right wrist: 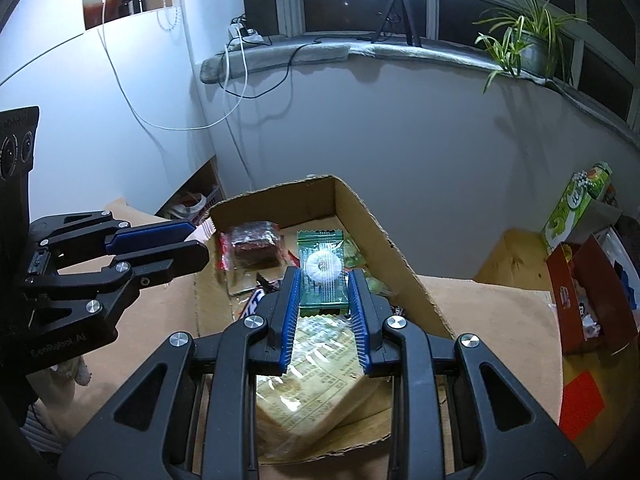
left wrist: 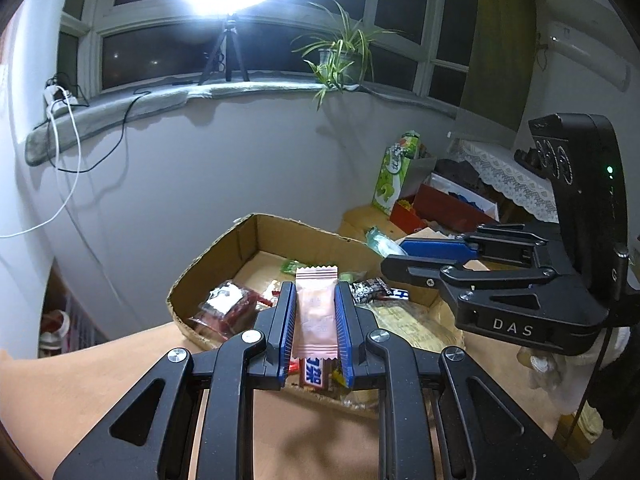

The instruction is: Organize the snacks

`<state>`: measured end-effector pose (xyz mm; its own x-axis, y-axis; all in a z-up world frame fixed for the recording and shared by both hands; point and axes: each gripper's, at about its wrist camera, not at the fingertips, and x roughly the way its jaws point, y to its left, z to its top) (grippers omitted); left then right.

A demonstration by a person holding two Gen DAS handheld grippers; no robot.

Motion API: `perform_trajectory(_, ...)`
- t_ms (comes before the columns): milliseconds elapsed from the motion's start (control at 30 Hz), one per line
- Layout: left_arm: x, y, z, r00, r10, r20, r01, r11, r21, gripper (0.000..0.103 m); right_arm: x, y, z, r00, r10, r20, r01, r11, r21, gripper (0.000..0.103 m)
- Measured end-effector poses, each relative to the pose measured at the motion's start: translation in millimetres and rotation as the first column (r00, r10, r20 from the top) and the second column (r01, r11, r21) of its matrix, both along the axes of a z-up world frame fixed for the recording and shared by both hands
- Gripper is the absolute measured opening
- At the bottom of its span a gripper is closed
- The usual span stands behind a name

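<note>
My left gripper is shut on a pink candy wrapper, held upright above the near edge of a shallow cardboard box. My right gripper is shut on a green clear-windowed packet holding a white ring candy, over the same cardboard box. Each gripper shows in the other's view: the right gripper at the right, the left gripper at the left. Inside the box lie a dark red wrapped cake, the same cake, a large pale biscuit pack and several small sweets.
The box rests on a brown tabletop. Right of it stand a green carton, the same carton, and a red box of odds and ends. Behind are a white wall, a windowsill with a tripod lamp and a potted plant.
</note>
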<state>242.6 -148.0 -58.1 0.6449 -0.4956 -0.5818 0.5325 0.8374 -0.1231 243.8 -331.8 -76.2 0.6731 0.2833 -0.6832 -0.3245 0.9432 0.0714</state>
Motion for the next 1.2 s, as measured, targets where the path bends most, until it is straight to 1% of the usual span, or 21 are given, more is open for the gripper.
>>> perform_trajectory(267,5,-9,0,1.0,0.002,0.005,-0.003,1.0,0.026,0.019,3,-8,-4,1.0,-0.019,-0.007,0.019,1.0,0.003,0.026)
perform_trajectory(333,4,-11,1,1.0,0.01,0.009,-0.01,0.999,0.035,0.019,3,-9,-4,1.0,-0.025,-0.007,0.025,1.0,-0.001,0.027)
perform_trajectory(400,3,-12,2,1.0,0.008,0.011,-0.008,0.999,0.039,0.019,2,-9,-4,0.999,-0.031,-0.007,0.031,1.0,-0.005,0.036)
perform_trajectory(433,3,-12,2,1.0,0.01,0.012,-0.011,0.999,0.042,0.02,1,-9,-4,0.999,-0.039,-0.003,0.039,0.999,-0.007,0.046)
perform_trajectory(467,3,-12,2,1.0,0.014,0.011,-0.014,0.999,0.044,0.027,0,-9,-3,0.999,-0.043,0.001,0.043,0.999,-0.007,0.048)
perform_trajectory(533,2,-11,3,1.0,0.023,0.015,-0.023,0.999,0.038,0.034,-1,-11,-2,0.999,-0.047,0.002,0.047,0.999,0.0,0.048)
perform_trajectory(1200,-23,-3,23,0.998,0.033,0.058,-0.034,0.999,0.003,0.034,-31,-15,18,0.996,-0.08,0.043,0.079,0.997,0.024,0.049)
